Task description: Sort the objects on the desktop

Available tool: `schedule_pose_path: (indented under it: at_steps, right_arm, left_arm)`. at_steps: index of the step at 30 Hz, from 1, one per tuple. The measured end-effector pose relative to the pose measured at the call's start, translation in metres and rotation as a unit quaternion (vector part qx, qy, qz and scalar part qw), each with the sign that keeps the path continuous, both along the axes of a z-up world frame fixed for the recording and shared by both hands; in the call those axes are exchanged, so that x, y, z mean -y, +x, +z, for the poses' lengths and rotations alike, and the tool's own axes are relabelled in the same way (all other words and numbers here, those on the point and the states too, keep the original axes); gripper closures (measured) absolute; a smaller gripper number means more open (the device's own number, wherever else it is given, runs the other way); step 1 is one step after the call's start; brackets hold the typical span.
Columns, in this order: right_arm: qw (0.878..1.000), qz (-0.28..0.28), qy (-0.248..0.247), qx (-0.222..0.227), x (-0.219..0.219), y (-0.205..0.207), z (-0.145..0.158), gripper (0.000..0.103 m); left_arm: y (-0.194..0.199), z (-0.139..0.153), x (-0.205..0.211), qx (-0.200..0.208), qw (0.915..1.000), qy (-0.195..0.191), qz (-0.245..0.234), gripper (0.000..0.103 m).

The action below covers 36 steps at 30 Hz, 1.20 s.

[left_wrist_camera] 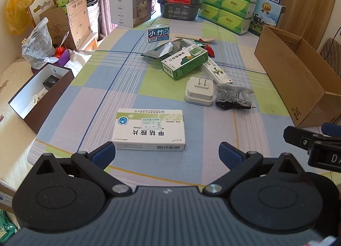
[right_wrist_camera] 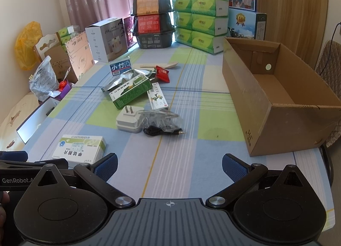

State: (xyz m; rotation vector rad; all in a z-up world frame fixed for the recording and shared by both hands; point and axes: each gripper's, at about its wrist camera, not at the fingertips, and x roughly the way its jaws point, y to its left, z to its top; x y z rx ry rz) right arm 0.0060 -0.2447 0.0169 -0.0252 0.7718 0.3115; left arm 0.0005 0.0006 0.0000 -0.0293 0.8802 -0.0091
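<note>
A white medicine box (left_wrist_camera: 149, 129) (right_wrist_camera: 80, 150) lies on the checked tablecloth just ahead of my left gripper (left_wrist_camera: 167, 154), which is open and empty. Farther on sit a white plug adapter (left_wrist_camera: 199, 91) (right_wrist_camera: 130, 119), a clear bag with a black cable (left_wrist_camera: 234, 98) (right_wrist_camera: 164, 124), a green box (left_wrist_camera: 184, 60) (right_wrist_camera: 131, 93), a slim white box (left_wrist_camera: 216, 71) (right_wrist_camera: 157, 97), a silver pouch (left_wrist_camera: 164, 50), a blue-labelled box (left_wrist_camera: 158, 33) (right_wrist_camera: 120, 67) and a pale spoon (left_wrist_camera: 196, 38). My right gripper (right_wrist_camera: 169, 168) is open over bare cloth.
An open cardboard box (left_wrist_camera: 298, 79) (right_wrist_camera: 277, 98) stands at the right table edge. A brown-walled open box (left_wrist_camera: 40, 94) sits at the left edge. Tissue packs (right_wrist_camera: 200, 22), stacked black bowls (right_wrist_camera: 153, 26) and a white carton (right_wrist_camera: 106, 39) line the far end.
</note>
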Motion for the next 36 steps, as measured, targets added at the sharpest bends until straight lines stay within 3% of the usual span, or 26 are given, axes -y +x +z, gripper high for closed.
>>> schedule_pose_path:
  at_steps: [36]
  right_arm:
    - [1.000,0.005,0.000,-0.002,-0.0004,0.0003,-0.0006,0.002]
  left_arm:
    - [-0.0012,-0.0015,0.0065,-0.003,1.0000,-0.003,-0.002,0.001]
